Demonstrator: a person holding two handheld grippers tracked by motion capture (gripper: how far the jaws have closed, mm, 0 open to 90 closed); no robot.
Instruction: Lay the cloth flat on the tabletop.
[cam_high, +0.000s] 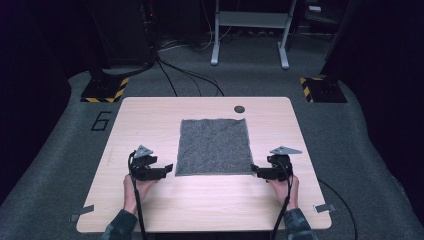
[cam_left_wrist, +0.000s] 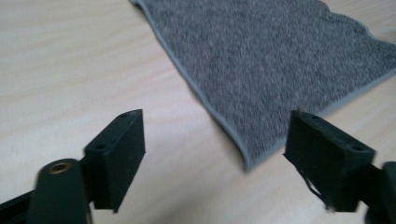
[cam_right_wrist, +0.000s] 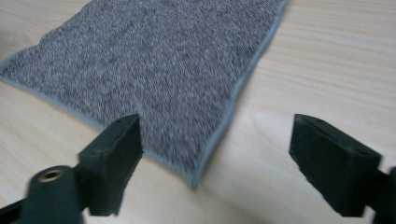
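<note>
Room: dark workspace with grey carpet floor (cam_high: 60, 150), black cables running across it, and a white metal frame (cam_high: 250, 30) at the back.
Surface: light wooden table (cam_high: 200, 200) with rounded corners and a small dark round cap (cam_high: 239, 108) near its far edge.
Cloth: a grey square towel (cam_high: 214, 146) lies flat on the middle of the table, its near edge running between the two grippers; in the gripper views the hem looks slightly wavy.
Left gripper: the left gripper (cam_high: 165, 168) sits low at the towel's near left corner, held by the left hand (cam_high: 137, 187). In the left gripper view (cam_left_wrist: 212, 149) its jaws stand wide apart, with that corner lying on the table between them and touched by neither pad; nothing is held.
Right gripper: the right gripper (cam_high: 255, 171) sits at the towel's near right corner, held by the right hand (cam_high: 286, 187). In the right gripper view (cam_right_wrist: 215, 154) its jaws are likewise spread wide, the corner resting loose between them, free of both pads.
Sleeves: dark patterned sleeves (cam_high: 117, 227) come in from the near table edge.
</note>
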